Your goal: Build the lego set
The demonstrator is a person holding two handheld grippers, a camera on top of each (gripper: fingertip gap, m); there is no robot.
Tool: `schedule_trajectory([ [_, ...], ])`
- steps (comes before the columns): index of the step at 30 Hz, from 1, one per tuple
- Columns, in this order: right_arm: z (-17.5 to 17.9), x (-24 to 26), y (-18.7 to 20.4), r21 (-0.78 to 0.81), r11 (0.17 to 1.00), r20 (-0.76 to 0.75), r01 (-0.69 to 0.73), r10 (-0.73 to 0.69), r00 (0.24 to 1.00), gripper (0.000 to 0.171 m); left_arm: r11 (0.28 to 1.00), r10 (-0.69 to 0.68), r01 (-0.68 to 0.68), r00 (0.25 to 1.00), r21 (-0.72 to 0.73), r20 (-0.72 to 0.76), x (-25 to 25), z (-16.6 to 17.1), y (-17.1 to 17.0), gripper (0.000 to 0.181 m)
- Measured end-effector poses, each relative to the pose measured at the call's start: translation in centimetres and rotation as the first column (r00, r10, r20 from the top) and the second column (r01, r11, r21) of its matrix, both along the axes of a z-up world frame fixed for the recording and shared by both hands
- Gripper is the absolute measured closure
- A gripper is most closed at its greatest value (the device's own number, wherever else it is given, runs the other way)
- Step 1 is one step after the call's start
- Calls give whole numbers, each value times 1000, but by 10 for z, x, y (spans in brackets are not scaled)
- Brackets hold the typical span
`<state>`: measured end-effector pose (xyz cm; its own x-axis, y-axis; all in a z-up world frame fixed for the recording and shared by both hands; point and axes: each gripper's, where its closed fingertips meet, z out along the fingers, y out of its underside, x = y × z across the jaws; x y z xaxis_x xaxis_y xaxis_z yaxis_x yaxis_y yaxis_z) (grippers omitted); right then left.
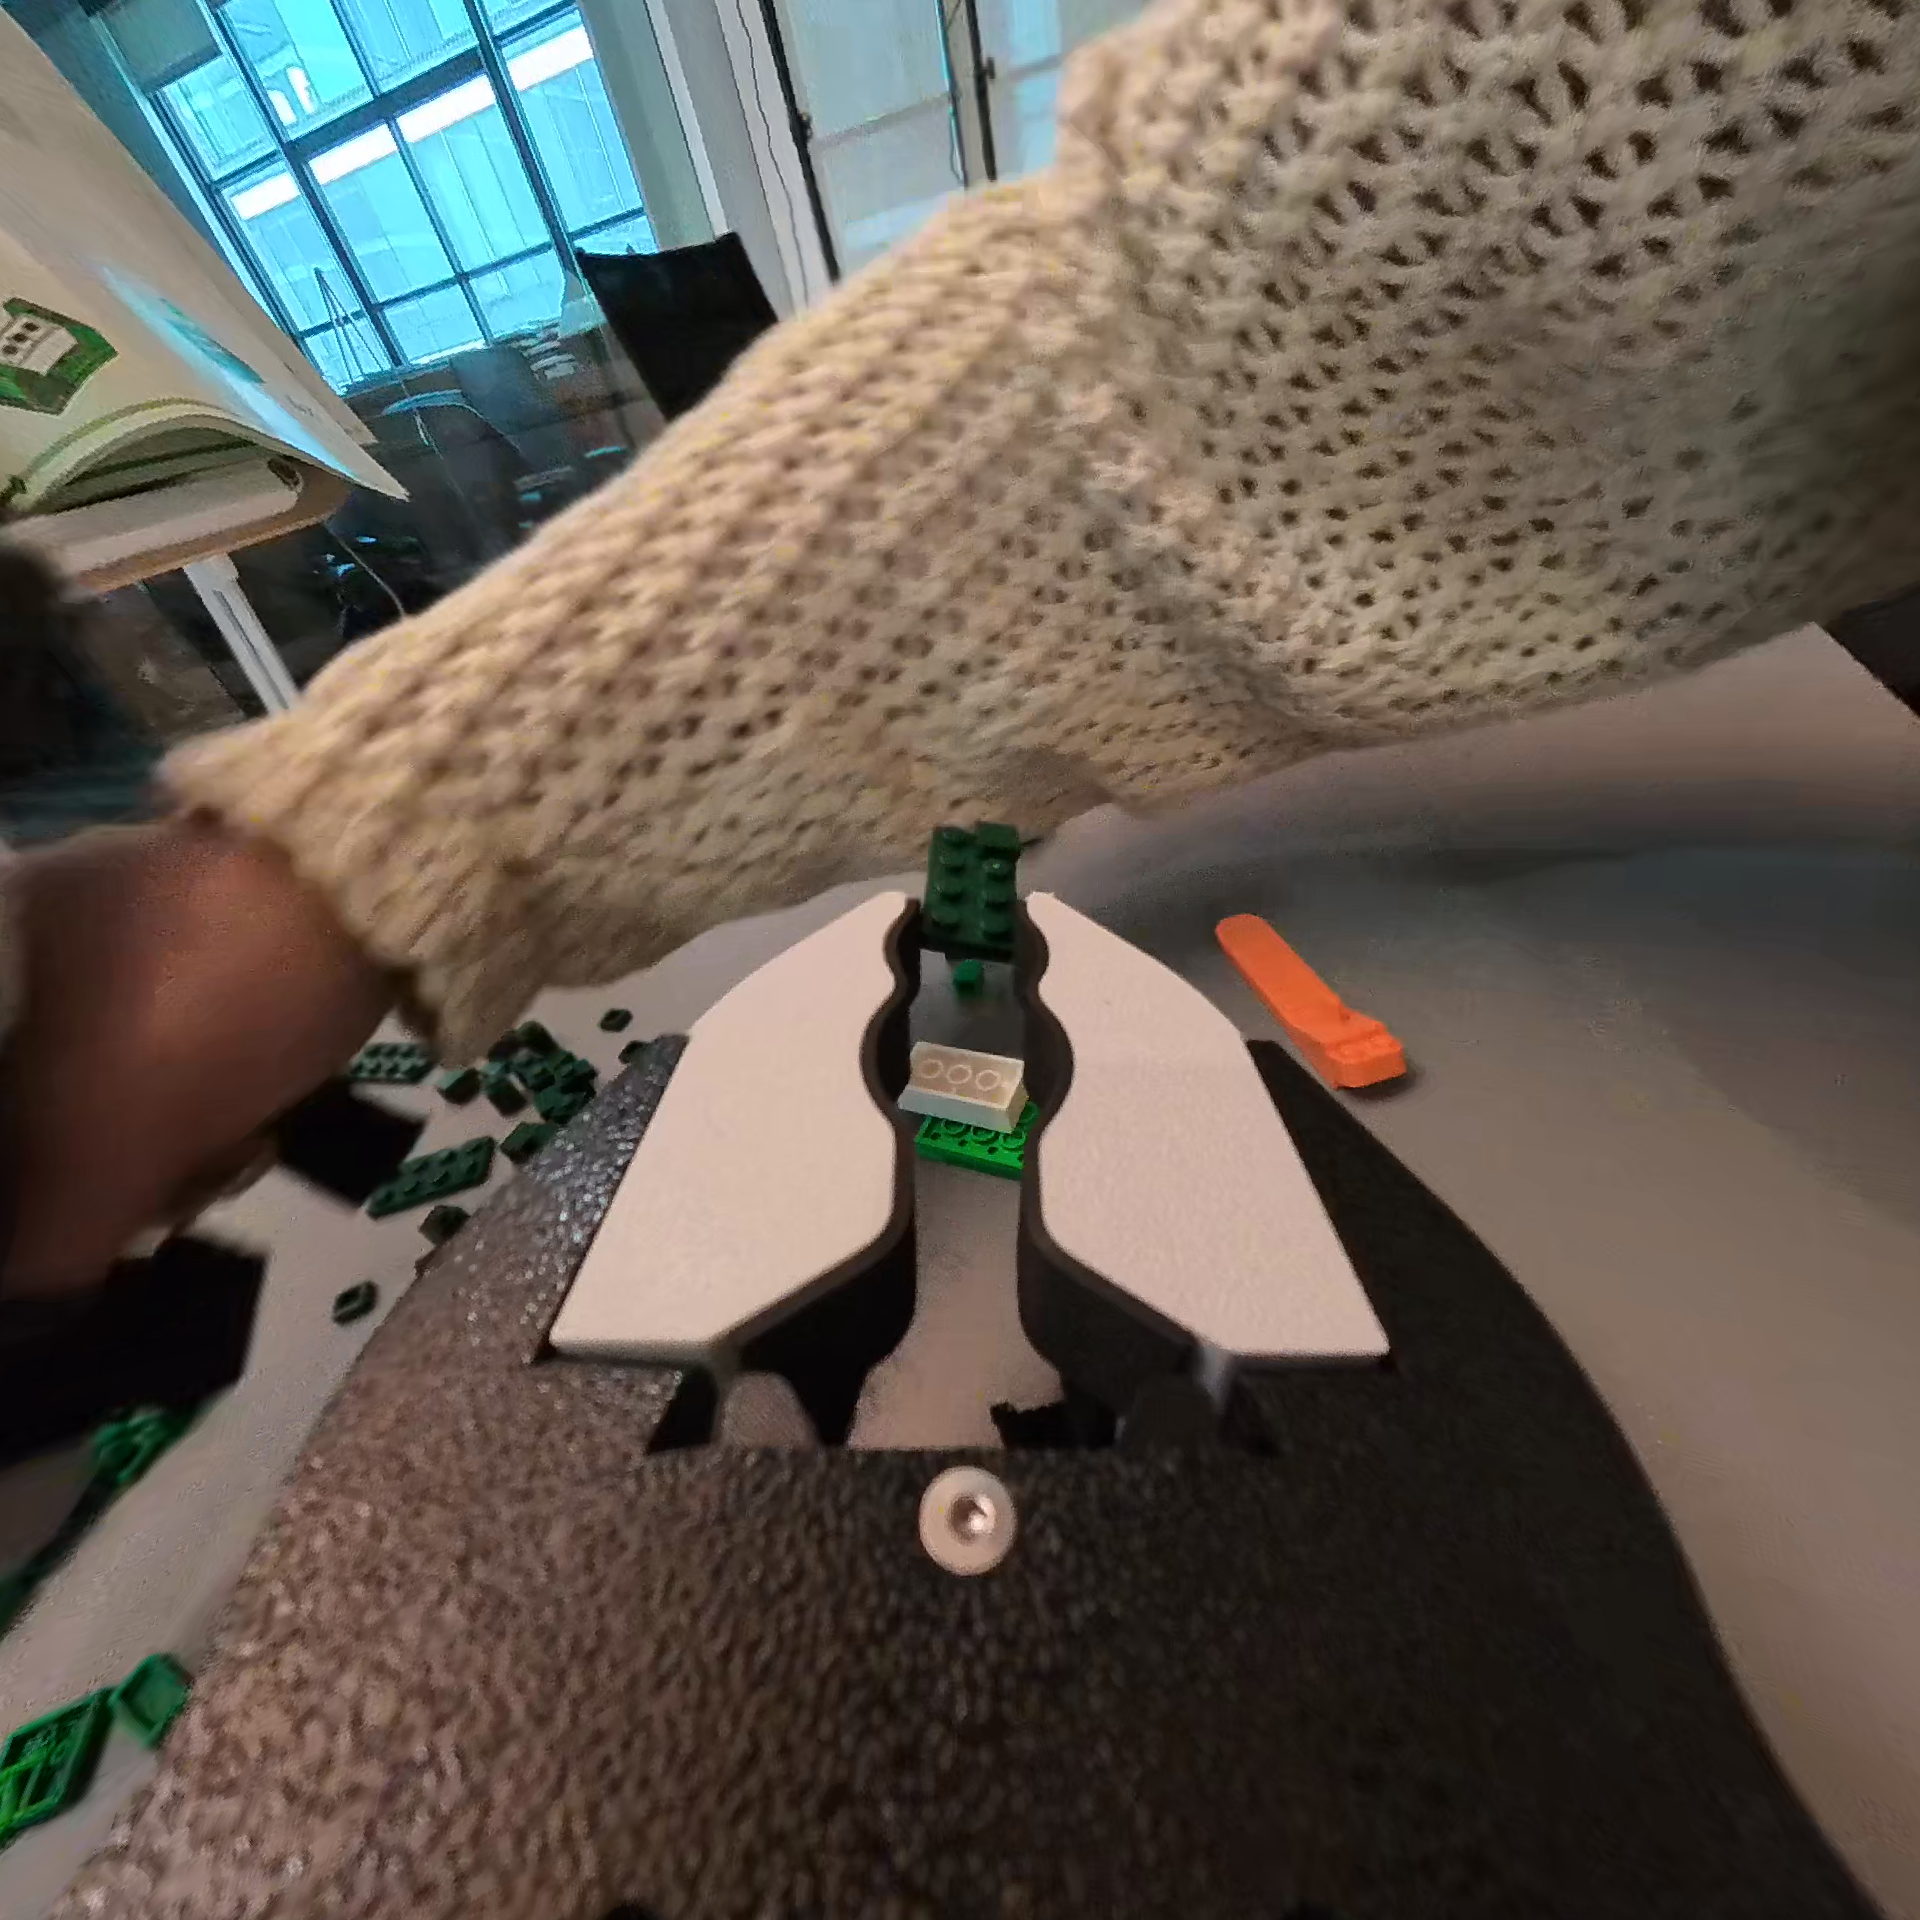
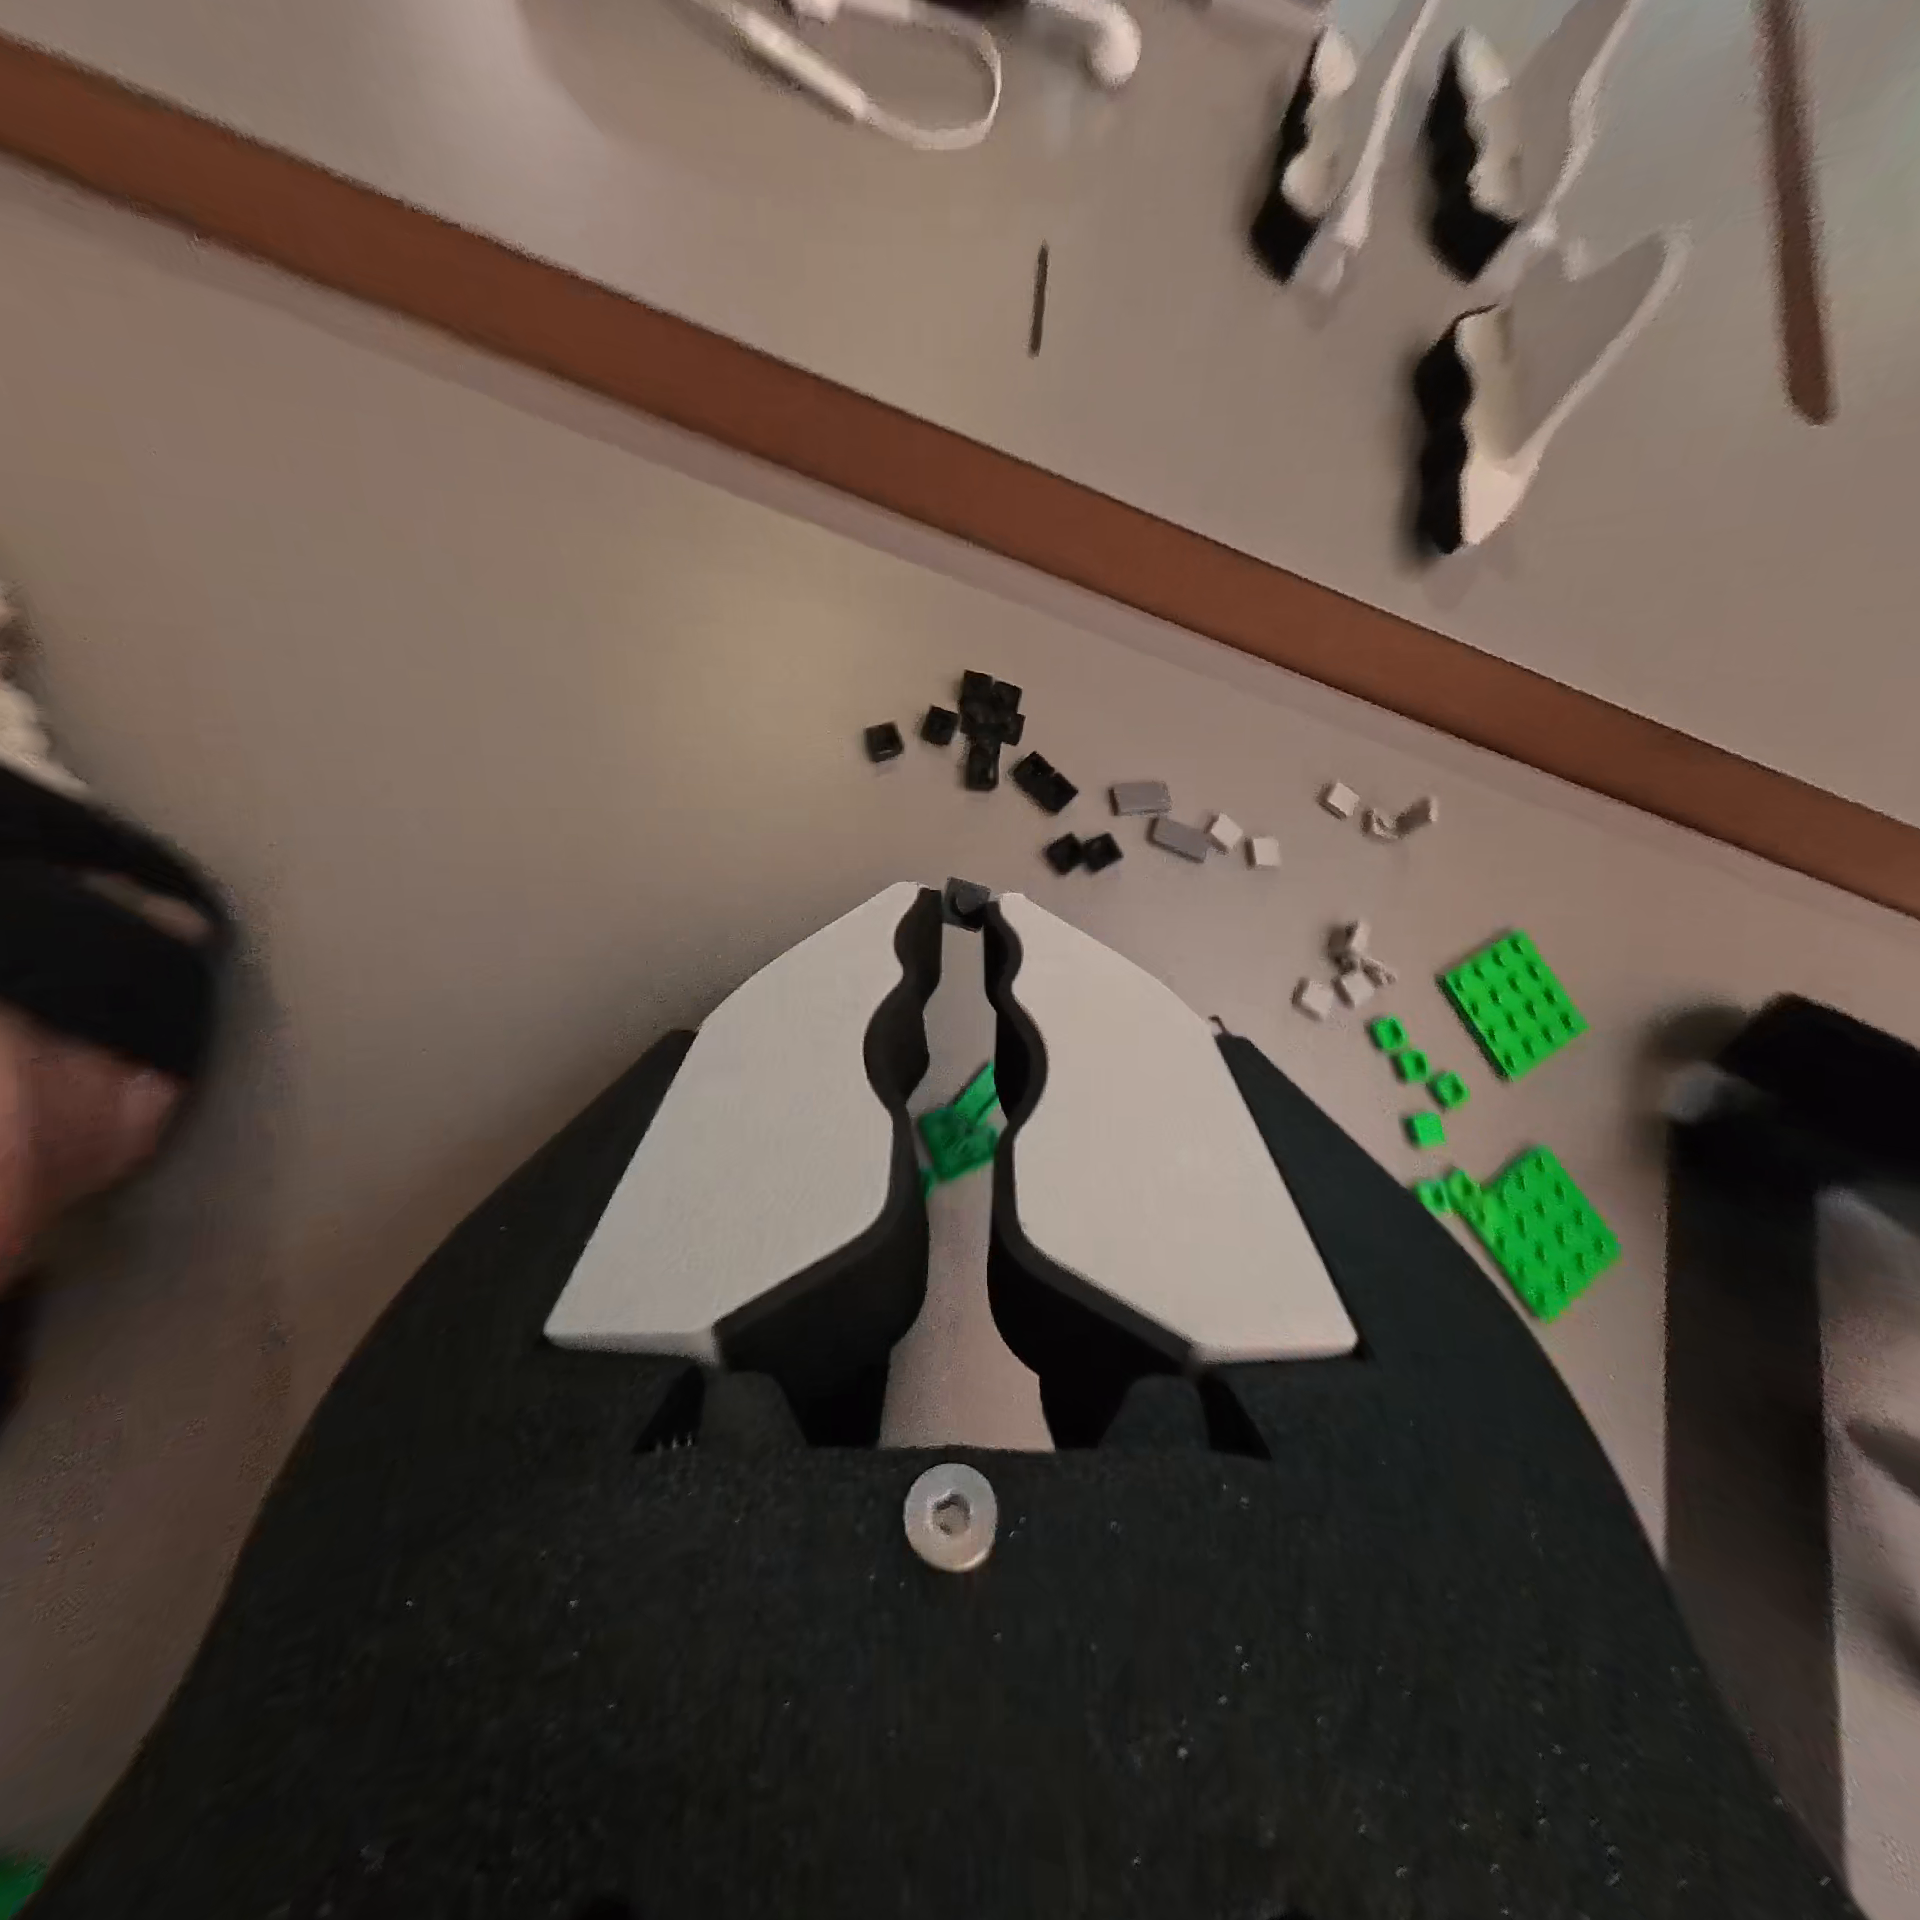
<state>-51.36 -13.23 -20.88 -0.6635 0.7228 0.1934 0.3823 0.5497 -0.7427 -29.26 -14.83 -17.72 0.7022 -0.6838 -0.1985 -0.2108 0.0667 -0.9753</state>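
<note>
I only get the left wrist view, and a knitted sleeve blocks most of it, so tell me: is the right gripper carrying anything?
Observer: Yes. The right gripper has its jaws shut on a small dark piece, held at the very tips.
Operator: My left gripper grips a dark green brick. Any bright green plates over there?
Observer: Two bright green plates lie flat on the table, to the right of the right gripper in its view.
Operator: And small black pieces?
Observer: A loose cluster of black pieces sits on the table just beyond the tips of the right gripper.
</note>
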Motion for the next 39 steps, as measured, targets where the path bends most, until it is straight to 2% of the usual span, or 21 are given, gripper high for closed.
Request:
schedule_trajectory([
  [4,37,67,14,-83,993,-84,85,-92,992,164,1000,2,-2,1000,-9,17,-2,1,1,165],
  [9,74,148,24,-70,978,-196,199,-209,958,164,1000,1,0,998,-7,55,-5,4,1,165],
  [12,88,180,18,-60,969,-236,240,-247,940,164,1000,-9,9,998,0,55,-4,5,-1,165],
  [15,90,204,5,-56,975,-239,217,-224,945,164,1000,-24,24,999,12,32,0,4,-3,165],
  [19,90,217,12,15,972,-242,233,-223,944,164,999,-26,26,1000,21,3,2,1,-3,165],
  [22,93,218,13,-37,973,-245,227,-229,942,164,999,-25,25,1000,25,-17,4,0,-3,165],
  [39,84,215,-7,-10,991,-234,133,-131,963,164,999,-23,24,1000,38,-18,3,1,-4,165],
])
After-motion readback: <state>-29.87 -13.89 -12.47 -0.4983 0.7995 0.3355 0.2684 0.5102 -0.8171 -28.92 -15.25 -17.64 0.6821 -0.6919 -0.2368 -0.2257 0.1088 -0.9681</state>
